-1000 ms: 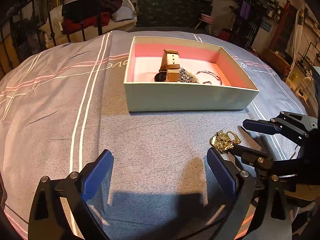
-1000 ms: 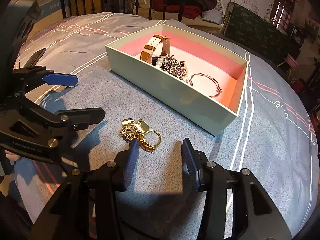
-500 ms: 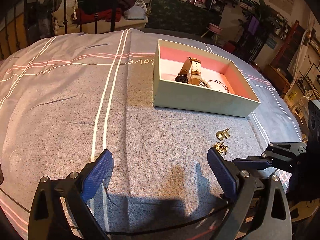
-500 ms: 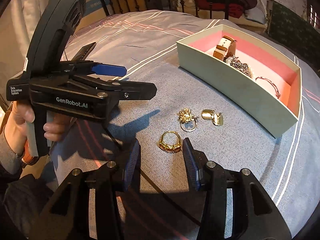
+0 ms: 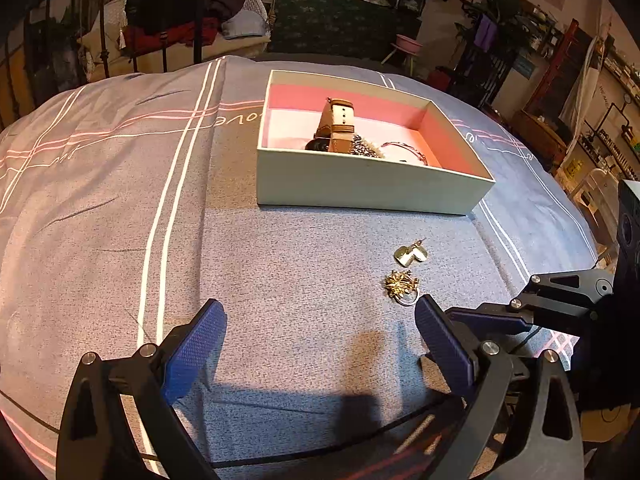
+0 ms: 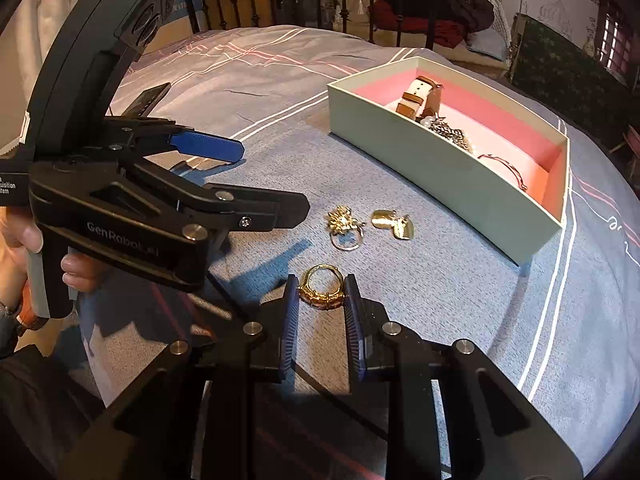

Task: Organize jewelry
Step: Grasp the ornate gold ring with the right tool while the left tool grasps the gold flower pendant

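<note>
My right gripper [image 6: 322, 292] is shut on a gold ring [image 6: 321, 287] set with amber stones, held between its blue pads low over the grey bedspread. A gold flower ring [image 6: 345, 224] [image 5: 401, 286] and gold earrings [image 6: 392, 223] [image 5: 411, 254] lie on the bedspread beyond it. The pale green box [image 6: 432, 152] [image 5: 360, 184] with a pink lining holds a tan watch [image 5: 338, 124], a beaded piece and a thin bangle [image 6: 504, 166]. My left gripper [image 5: 320, 344] is open and empty, left of the loose jewelry; its body shows in the right wrist view [image 6: 240, 184].
The bedspread [image 5: 120, 200] has white and pink stripes. A black iron bed frame [image 6: 280, 4] and piled clothes stand behind. A black cable [image 5: 320, 450] runs across the near bedspread. Shelves and furniture fill the room at right.
My right gripper has closed its pads on the gold stone ring. The left gripper has shifted slightly and stays open.
</note>
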A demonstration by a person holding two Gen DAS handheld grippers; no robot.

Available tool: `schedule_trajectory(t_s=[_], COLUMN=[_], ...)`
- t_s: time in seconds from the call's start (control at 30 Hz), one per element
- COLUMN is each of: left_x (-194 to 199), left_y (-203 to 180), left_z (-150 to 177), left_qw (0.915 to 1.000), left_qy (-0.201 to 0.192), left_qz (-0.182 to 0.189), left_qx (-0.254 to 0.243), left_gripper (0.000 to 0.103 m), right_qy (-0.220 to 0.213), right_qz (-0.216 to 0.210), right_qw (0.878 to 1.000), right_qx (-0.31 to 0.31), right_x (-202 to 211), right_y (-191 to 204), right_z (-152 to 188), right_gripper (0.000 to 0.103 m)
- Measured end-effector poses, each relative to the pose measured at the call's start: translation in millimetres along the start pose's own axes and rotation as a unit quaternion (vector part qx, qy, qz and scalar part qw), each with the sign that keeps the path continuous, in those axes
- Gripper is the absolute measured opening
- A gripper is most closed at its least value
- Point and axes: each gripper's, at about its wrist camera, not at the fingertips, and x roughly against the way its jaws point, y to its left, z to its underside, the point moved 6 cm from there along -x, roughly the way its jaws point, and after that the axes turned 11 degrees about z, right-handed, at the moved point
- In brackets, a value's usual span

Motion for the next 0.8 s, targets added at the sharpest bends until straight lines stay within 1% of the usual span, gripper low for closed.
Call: schedule_trajectory(t_s=[0.2,0.27,0.33,0.37,0.43,0.5,0.53,0.57,0.6,0.63,0.67,0.7,0.8], left_x=[-16,-22,-26,-27,-28,-26,-26,-26,-27,-27,-27,-27,-21], left_y=[-24,-31,-37,-39,-39,-40,-41,-41,-42,-44,-45,-46,-48], left_z=[2,1,0,-2,-5,-9,-11,-11,-11,-11,-10,-11,-14], left_qw=[0.9992,0.9983,0.9972,0.9970,0.9972,0.9975,0.9975,0.9974,0.9972,0.9969,0.9965,0.9962,0.9956], left_qy=[0.014,0.018,0.018,0.016,0.013,0.006,0.005,0.005,0.004,0.004,0.003,0.000,-0.018], left_qz=[0.008,0.003,-0.003,0.000,0.008,0.018,0.020,0.022,0.023,0.024,0.026,0.026,0.033], left_qx=[-0.037,-0.055,-0.072,-0.076,-0.073,-0.067,-0.067,-0.068,-0.071,-0.075,-0.079,-0.083,-0.086], left_gripper=[0.094,0.093,0.090,0.086,0.084,0.069,0.064,0.056,0.045,0.039,0.024,0.019,0.019], right_qy=[0.002,0.003,0.003,0.004,0.004,0.003,0.003,0.003,0.003,0.003,0.003,0.003,0.002], right_qz=[0.015,0.015,0.018,0.019,0.020,0.021,0.019,0.018,0.018,0.018,0.018,0.017,0.017], right_qw=[0.999,0.999,0.999,0.999,0.999,0.999,0.999,0.999,0.999,0.999,0.999,0.999,0.999], right_qx=[-0.029,-0.037,-0.039,-0.038,-0.037,-0.037,-0.038,-0.039,-0.040,-0.040,-0.040,-0.041,-0.041], right_x=[8,9,9,9,8,8,8,8,8,7,8,8,8], right_y=[-20,-24,-25,-25,-25,-25,-25,-25,-25,-25,-25,-25,-26], right_z=[15,17,17,17,17,17,17,17,17,17,18,18,18], right_gripper=[0.024,0.024,0.024,0.024,0.024,0.024,0.024,0.024,0.024,0.024,0.024,0.024,0.024])
